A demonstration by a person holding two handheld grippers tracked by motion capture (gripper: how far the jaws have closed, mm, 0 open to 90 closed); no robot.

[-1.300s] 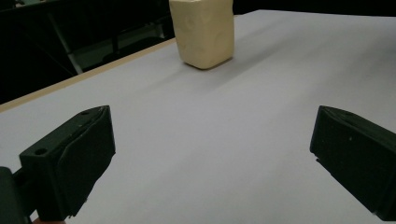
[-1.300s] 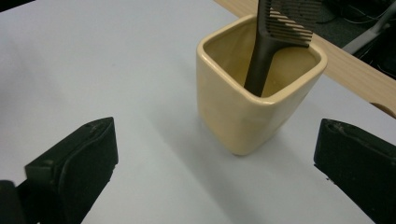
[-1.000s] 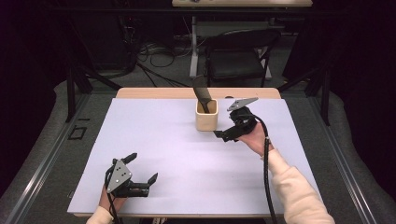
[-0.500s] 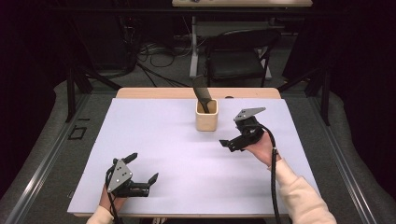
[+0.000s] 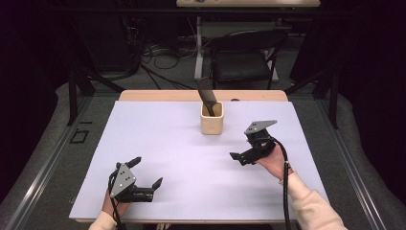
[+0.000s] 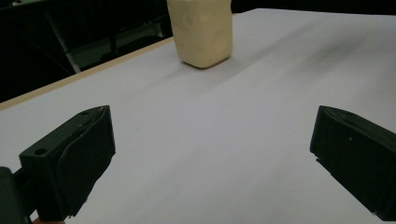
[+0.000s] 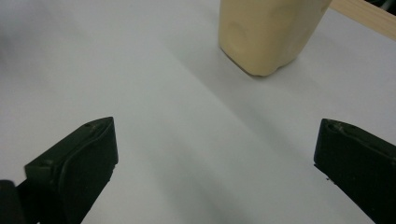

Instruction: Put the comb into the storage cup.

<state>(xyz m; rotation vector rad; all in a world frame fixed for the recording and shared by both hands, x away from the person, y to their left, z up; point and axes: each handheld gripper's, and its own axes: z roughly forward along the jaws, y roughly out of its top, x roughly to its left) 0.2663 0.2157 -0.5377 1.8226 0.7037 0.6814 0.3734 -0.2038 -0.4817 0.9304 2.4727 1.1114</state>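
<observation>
A cream cup (image 5: pixel 212 120) stands at the back middle of the white table top (image 5: pixel 158 139), with a dark flat utensil (image 5: pixel 207 92) leaning out of it. My right gripper (image 5: pixel 245 148) hovers to the right of the cup and nearer to me, open and holding nothing. Its own view looks between its wide jaws at the cup (image 7: pixel 268 32), with the right gripper (image 7: pixel 215 170) over bare white surface. My left gripper (image 5: pixel 146 173) rests near the front left edge, open and holding nothing. In the left gripper view, the left gripper (image 6: pixel 210 163) faces the cup (image 6: pixel 203 30) from farther off.
A strip of bare wood (image 5: pixel 158 95) runs along the table's far edge. Behind the table stand a black chair (image 5: pixel 246 60) and a stand with cables (image 5: pixel 165 50) on the floor. Grey floor surrounds the table on both sides.
My right gripper has drawn back from beside the cup, toward me and to the right. The left gripper has stayed where it was.
</observation>
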